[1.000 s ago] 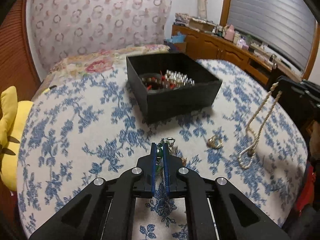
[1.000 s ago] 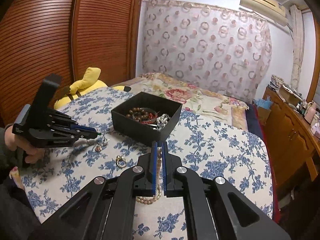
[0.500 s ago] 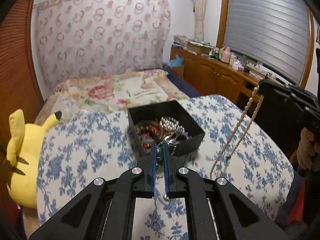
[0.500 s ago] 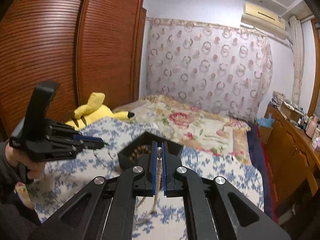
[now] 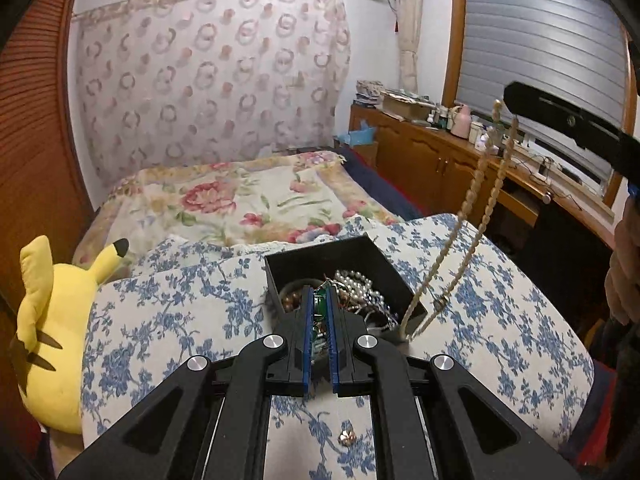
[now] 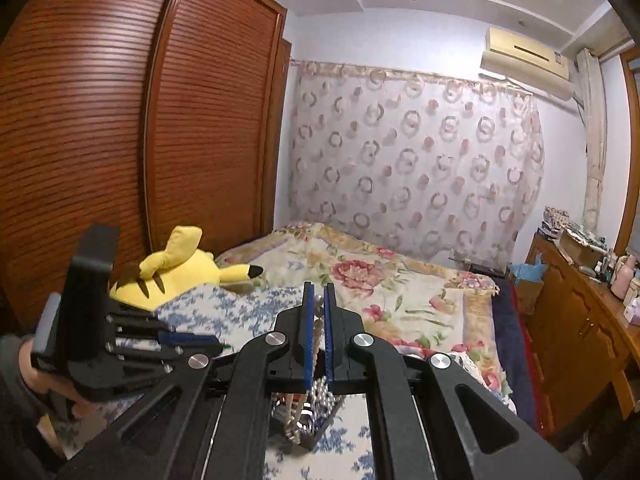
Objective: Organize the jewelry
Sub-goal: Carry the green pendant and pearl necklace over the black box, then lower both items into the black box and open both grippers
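Note:
My left gripper (image 5: 319,294) is shut on a small green piece of jewelry (image 5: 319,307) and hangs just before the black box (image 5: 320,254), which holds beads and pearls. A long beige bead necklace (image 5: 472,204) dangles from my right gripper (image 5: 507,98) at the upper right, its lower end near the box's right corner. In the right wrist view my right gripper (image 6: 319,292) is shut on the necklace (image 6: 317,322), above the box (image 6: 322,434). My left gripper (image 6: 220,346) sits low at the left there. A gold ring (image 5: 347,436) lies on the tablecloth.
The table wears a blue floral cloth (image 5: 180,320). A yellow plush toy (image 5: 52,320) sits at its left edge. Behind it lies a bed with a flowered cover (image 5: 240,200). A cluttered wooden cabinet (image 5: 432,148) runs along the right and a wooden wardrobe (image 6: 120,120) along the left.
Both grippers have risen with their jewelry. The necklace has come off the cloth and now hangs free. The box now sits lower and closer under both grippers.

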Action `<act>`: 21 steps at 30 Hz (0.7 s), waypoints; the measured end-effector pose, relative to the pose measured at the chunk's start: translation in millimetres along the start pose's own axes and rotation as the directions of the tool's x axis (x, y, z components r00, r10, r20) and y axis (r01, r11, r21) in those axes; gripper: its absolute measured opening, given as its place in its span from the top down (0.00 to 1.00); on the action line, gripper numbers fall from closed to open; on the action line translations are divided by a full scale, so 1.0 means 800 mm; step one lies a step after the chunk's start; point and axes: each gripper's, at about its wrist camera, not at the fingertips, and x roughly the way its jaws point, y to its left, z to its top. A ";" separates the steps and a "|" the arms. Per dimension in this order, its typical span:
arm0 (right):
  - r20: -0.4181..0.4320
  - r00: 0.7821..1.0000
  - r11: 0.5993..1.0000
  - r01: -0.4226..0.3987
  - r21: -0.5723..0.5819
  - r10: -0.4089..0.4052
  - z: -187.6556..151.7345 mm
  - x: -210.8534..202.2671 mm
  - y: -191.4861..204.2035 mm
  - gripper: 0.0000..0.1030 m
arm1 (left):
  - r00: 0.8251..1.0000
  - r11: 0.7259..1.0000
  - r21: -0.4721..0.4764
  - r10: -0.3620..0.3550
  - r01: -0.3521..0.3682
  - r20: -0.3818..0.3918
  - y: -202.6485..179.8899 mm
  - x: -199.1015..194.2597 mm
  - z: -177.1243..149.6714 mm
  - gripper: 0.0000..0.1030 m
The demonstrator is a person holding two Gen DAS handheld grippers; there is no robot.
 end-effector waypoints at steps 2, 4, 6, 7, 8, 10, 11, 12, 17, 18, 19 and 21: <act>0.003 1.000 1.000 0.002 0.004 -0.002 0.004 0.008 -0.003 0.95 | 1.000 1.000 -0.001 0.000 0.000 0.000 0.000 0.005 0.003 0.95; 0.002 1.000 1.000 0.000 0.013 0.000 0.006 0.015 -0.008 0.95 | 1.000 1.000 -0.002 0.001 -0.001 -0.003 0.000 0.010 0.006 0.95; 0.002 1.000 1.000 -0.001 0.022 0.001 0.007 0.021 -0.013 0.95 | 1.000 1.000 -0.001 0.003 -0.003 -0.006 0.000 0.014 0.008 0.95; 0.000 1.000 1.000 -0.003 0.025 0.003 0.007 0.024 -0.015 0.95 | 1.000 1.000 -0.001 0.003 -0.003 -0.008 -0.001 0.016 0.008 0.95; -0.002 1.000 1.000 -0.004 0.027 0.004 0.007 0.027 -0.017 0.95 | 1.000 1.000 -0.002 0.003 -0.003 -0.009 -0.001 0.018 0.009 0.95; -0.011 1.000 1.000 -0.001 0.027 0.002 0.006 0.033 -0.019 0.95 | 1.000 1.000 -0.004 0.001 -0.001 -0.012 -0.002 0.022 0.009 0.95; -0.013 1.000 1.000 0.001 0.028 -0.001 0.006 0.036 -0.020 0.95 | 1.000 1.000 -0.004 0.002 -0.002 -0.015 -0.002 0.025 0.009 0.95; -0.015 1.000 0.999 -0.002 0.032 0.002 0.006 0.039 -0.021 0.95 | 1.000 1.000 -0.006 0.002 -0.002 -0.017 -0.002 0.028 0.009 0.95; 0.007 1.000 0.999 -0.009 0.036 0.009 0.015 0.040 -0.024 0.95 | 1.000 1.000 -0.005 0.003 -0.003 -0.029 -0.003 0.038 0.010 0.95; 0.013 1.000 0.999 -0.008 0.036 0.008 0.018 0.038 -0.025 0.95 | 1.000 1.000 -0.005 0.002 -0.002 -0.029 -0.003 0.039 0.010 0.95; 0.018 1.000 0.999 -0.007 0.035 0.006 0.019 0.037 -0.025 0.95 | 1.000 1.000 -0.004 0.001 -0.001 -0.030 -0.003 0.040 0.010 0.95; 0.018 1.000 0.999 -0.008 0.033 0.007 0.020 0.037 -0.025 0.95 | 0.999 1.000 -0.003 0.001 -0.001 -0.033 -0.004 0.043 0.011 0.95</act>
